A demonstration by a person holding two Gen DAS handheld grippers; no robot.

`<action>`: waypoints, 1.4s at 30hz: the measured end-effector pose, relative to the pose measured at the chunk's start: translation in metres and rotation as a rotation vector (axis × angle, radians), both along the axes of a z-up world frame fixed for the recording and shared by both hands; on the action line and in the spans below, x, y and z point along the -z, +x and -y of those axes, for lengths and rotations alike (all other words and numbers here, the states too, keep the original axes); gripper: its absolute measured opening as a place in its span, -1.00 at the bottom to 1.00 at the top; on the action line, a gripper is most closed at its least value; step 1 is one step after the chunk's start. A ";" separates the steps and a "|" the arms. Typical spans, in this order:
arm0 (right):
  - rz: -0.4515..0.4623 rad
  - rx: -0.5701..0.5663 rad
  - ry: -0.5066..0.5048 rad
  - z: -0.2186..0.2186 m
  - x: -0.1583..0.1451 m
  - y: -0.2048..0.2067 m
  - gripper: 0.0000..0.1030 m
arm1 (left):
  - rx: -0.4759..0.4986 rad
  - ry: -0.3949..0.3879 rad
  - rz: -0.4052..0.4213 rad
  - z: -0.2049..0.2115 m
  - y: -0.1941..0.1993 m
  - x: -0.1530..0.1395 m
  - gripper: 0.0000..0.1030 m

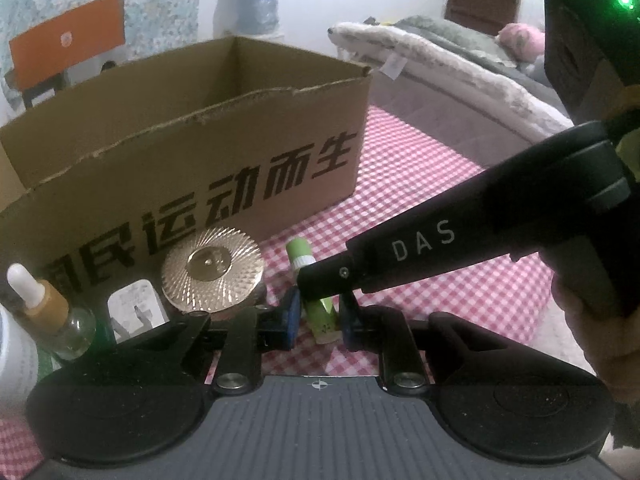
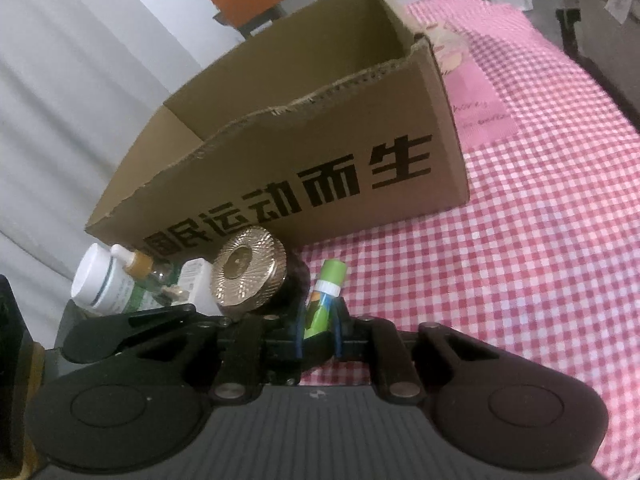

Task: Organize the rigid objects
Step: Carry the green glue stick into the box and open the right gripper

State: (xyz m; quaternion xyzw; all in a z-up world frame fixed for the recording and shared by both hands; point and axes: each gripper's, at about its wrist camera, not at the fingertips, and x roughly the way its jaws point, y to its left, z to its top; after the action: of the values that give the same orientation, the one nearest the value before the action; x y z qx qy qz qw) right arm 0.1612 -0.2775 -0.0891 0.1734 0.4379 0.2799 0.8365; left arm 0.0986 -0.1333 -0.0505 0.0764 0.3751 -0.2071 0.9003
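Right wrist view: both grippers meet at a small green tube (image 2: 320,300) lying in front of an open cardboard box (image 2: 360,168).

The right gripper (image 2: 318,334) is closed narrow with its blue pads on the tube, likely to lift it into the box. In the left wrist view the left gripper (image 1: 316,326) is also drawn in narrow around the tube's lower end; whether its pads press on it is unclear. Beside the tube stand a gold-lidded jar (image 2: 250,276), a dropper bottle (image 2: 138,270) and a white pill bottle (image 2: 102,280). Everything rests on a pink-and-white checked cloth (image 2: 520,240); a bed (image 1: 440,64) lies beyond.
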 end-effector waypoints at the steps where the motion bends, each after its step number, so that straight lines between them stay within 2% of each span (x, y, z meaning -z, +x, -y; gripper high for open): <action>1: 0.008 0.003 -0.003 0.002 -0.002 -0.003 -0.70 | -0.001 -0.003 0.004 0.000 -0.002 -0.002 -0.63; 9: 0.073 0.028 0.012 0.012 -0.025 -0.028 -0.70 | 0.004 -0.027 0.086 -0.001 -0.021 -0.029 -0.63; 15: 0.190 0.022 0.034 0.007 -0.069 -0.046 -0.70 | -0.024 -0.029 0.211 -0.017 -0.029 -0.075 -0.63; 20: 0.309 -0.026 0.049 -0.011 -0.113 -0.034 -0.70 | -0.059 -0.007 0.274 -0.036 -0.006 -0.112 -0.63; 25: 0.348 -0.096 0.049 -0.043 -0.143 0.009 -0.70 | -0.110 -0.002 0.235 -0.063 0.043 -0.131 -0.63; 28: 0.331 -0.144 0.035 -0.068 -0.153 0.045 -0.70 | -0.135 0.014 0.189 -0.076 0.072 -0.130 -0.63; 31: 0.288 -0.181 0.011 -0.091 -0.154 0.080 -0.70 | -0.147 0.003 0.106 -0.090 0.105 -0.123 -0.63; 35: 0.200 -0.217 -0.018 -0.113 -0.138 0.126 -0.71 | -0.151 0.014 -0.007 -0.098 0.143 -0.103 -0.63; 42: 0.010 -0.255 -0.048 -0.129 -0.092 0.187 -0.71 | -0.148 0.052 -0.181 -0.102 0.186 -0.062 -0.63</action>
State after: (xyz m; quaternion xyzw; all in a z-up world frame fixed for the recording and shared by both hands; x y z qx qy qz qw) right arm 0.3483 -0.1483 0.0027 0.0950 0.4590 0.3742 0.8001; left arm 0.2846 -0.0315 0.0118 0.0524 0.4648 -0.1362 0.8733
